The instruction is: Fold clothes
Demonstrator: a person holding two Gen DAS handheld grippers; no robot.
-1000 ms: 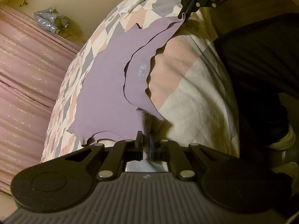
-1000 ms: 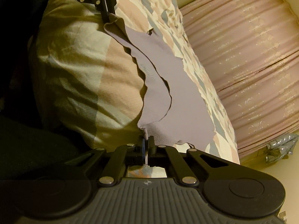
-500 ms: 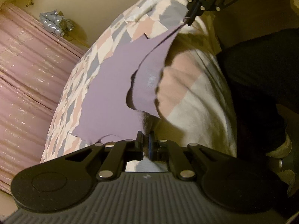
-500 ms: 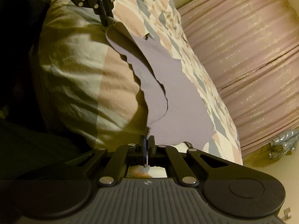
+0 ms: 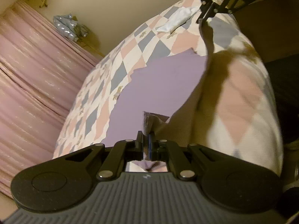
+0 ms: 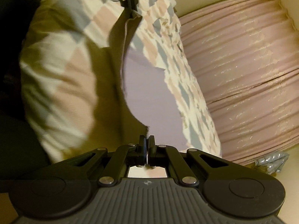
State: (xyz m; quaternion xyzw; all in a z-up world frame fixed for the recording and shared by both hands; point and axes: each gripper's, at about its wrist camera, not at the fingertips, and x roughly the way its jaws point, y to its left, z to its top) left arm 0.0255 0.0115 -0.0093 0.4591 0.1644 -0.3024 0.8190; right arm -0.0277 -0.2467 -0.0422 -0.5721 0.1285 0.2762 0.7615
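Garment (image 5: pixel 164 85), lilac, stretched lengthwise between left gripper (image 5: pixel 146 141) and right gripper (image 6: pixel 147 145).

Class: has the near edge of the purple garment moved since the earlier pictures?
Yes. The purple garment's near edge, pinched by both tongs, has lifted off the checked bedspread.

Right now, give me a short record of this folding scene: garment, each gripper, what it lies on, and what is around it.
garment: purple garment, near edge pinched at two points, the rest lying on the bed
left gripper: shut on the garment's edge
right gripper: shut on the garment's edge
surface: bed with checked quilt
also on bed: white cloth
background: pink curtain
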